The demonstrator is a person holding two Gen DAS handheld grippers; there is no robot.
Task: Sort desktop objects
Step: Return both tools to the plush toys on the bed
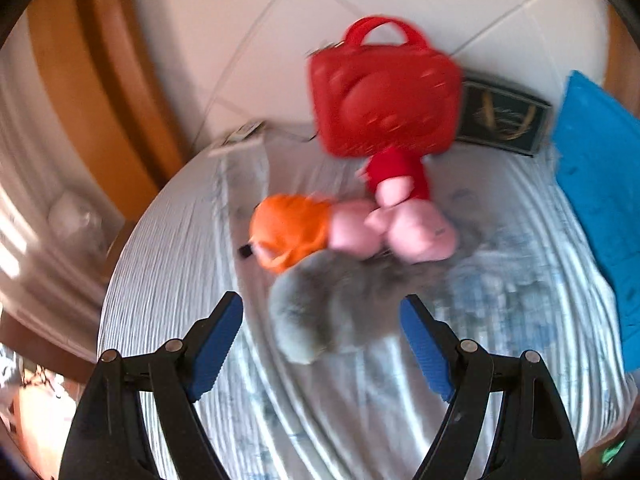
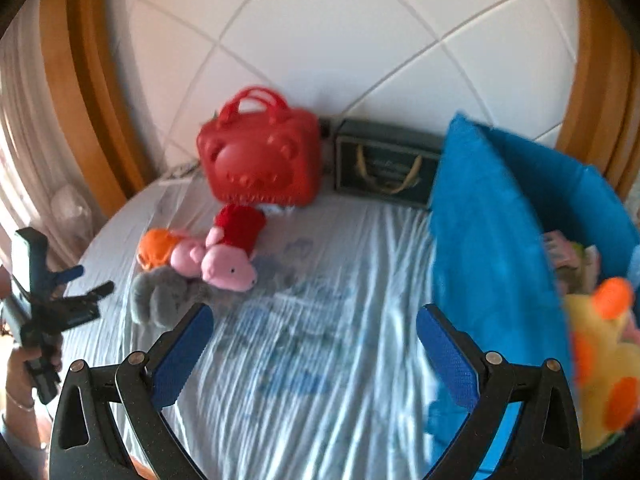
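Three plush toys lie together on the bed: a pink pig in a red dress (image 1: 416, 232) (image 2: 228, 264), a pig in an orange dress (image 1: 296, 232) (image 2: 156, 248) and a grey plush (image 1: 320, 320) (image 2: 168, 296). My left gripper (image 1: 322, 304) is open and hovers over the grey plush, with nothing between its pads. In the right wrist view the left gripper (image 2: 94, 280) is at the far left, held by a hand and apart from the toys. My right gripper (image 2: 314, 312) is open and empty above the bare sheet. A blue fabric bin (image 2: 488, 240) (image 1: 600, 200) at the right holds a yellow and orange plush (image 2: 600, 344).
A red bear-face handbag (image 2: 260, 160) (image 1: 384, 96) and a dark green box (image 2: 384, 168) (image 1: 504, 116) stand against the white padded headboard (image 2: 320, 40). The striped sheet (image 2: 320, 360) covers the bed. A wooden frame and a curtain are at the left.
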